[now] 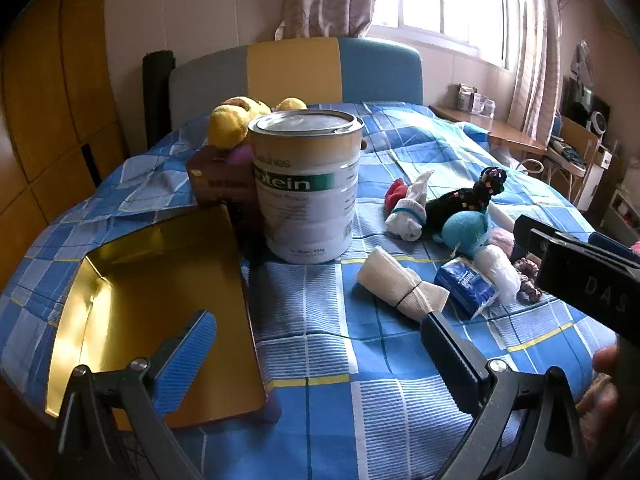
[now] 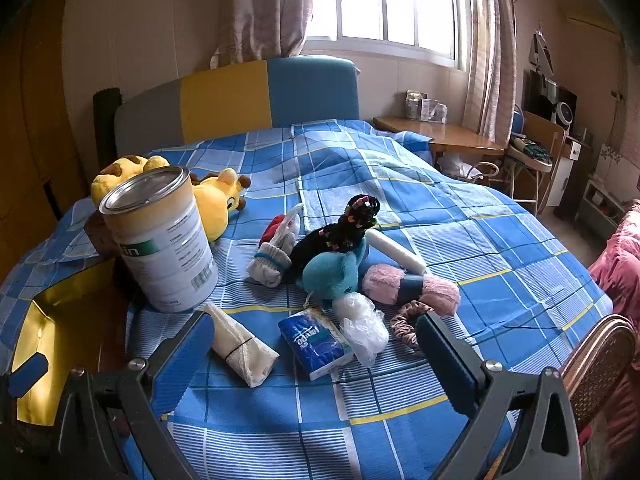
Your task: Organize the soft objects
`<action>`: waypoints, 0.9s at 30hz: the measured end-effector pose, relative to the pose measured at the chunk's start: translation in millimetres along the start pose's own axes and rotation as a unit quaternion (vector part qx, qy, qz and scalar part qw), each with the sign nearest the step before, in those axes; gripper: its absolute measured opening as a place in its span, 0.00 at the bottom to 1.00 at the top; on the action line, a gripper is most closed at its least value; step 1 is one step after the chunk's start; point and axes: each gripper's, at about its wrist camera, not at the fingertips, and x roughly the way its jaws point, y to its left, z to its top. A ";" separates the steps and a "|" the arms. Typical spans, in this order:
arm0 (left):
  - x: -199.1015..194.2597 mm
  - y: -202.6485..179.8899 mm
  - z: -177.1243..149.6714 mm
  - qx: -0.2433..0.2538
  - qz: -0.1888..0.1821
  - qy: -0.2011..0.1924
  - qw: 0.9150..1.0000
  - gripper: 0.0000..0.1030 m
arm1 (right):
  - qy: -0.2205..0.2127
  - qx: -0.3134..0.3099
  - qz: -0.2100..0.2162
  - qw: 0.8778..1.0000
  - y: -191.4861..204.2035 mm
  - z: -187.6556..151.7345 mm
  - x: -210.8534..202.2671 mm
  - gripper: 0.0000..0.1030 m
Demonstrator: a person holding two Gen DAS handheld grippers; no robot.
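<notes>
The rolled cloth bundle point(image 2: 240, 346) lies on the checked bedspread point(image 2: 500, 240), just in front of the protein tin point(image 2: 160, 240). We judge it light and compressible; we would grip it mid-roll, beside its black band. Next to it sit a slippery-looking tissue packet point(image 2: 314, 344), crinkled plastic wrap point(image 2: 362, 322) and a fuzzy pink roll point(image 2: 412, 284). The gold tray point(image 1: 160, 280) looks rigid and glossy. Left gripper point(image 1: 320, 332) and right gripper point(image 2: 316, 344) hover spread wide, holding nothing
</notes>
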 end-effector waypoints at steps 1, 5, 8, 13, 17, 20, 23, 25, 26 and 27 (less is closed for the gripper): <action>0.1 -0.1 -0.1 0.000 -0.001 0.001 1.000 1.00 | 0.000 0.001 0.000 1.000 -0.7 0.1 -0.1 1.00; 0.0 -1.0 -0.6 0.001 -0.003 0.002 1.000 1.00 | 0.000 0.003 -0.002 1.000 -2.9 0.8 -0.3 1.00; 0.3 -1.7 -1.1 0.002 -0.005 0.004 1.000 1.00 | -0.001 0.004 -0.003 1.000 -4.1 1.3 -0.9 1.00; 1.4 -3.7 -1.3 0.005 -0.007 0.007 1.000 1.00 | -0.001 0.005 -0.003 1.000 -4.9 1.5 -1.1 1.00; 3.7 -5.8 -1.4 0.007 -0.010 0.010 1.000 1.00 | -0.001 0.008 -0.004 1.000 -9.3 2.7 0.1 1.00; 7.0 -8.0 -1.1 0.012 -0.021 0.017 1.000 1.00 | -0.004 0.014 -0.009 1.000 -15.6 5.4 1.0 1.00; 13.0 -8.6 -0.2 0.010 -0.068 0.034 0.997 1.00 | -0.005 0.024 -0.015 1.000 -25.9 8.9 2.3 1.00; 20.2 -8.4 0.5 0.003 -0.093 0.055 0.994 1.00 | -0.005 0.032 -0.023 0.999 -36.9 11.9 4.0 1.00; 25.0 -9.0 0.8 0.000 -0.100 0.071 0.992 1.00 | -0.005 0.037 -0.026 0.999 -42.6 13.4 4.8 1.00; 29.3 -9.9 0.9 -0.002 -0.108 0.084 0.991 1.00 | -0.005 0.046 -0.029 0.999 -49.7 14.8 5.4 1.00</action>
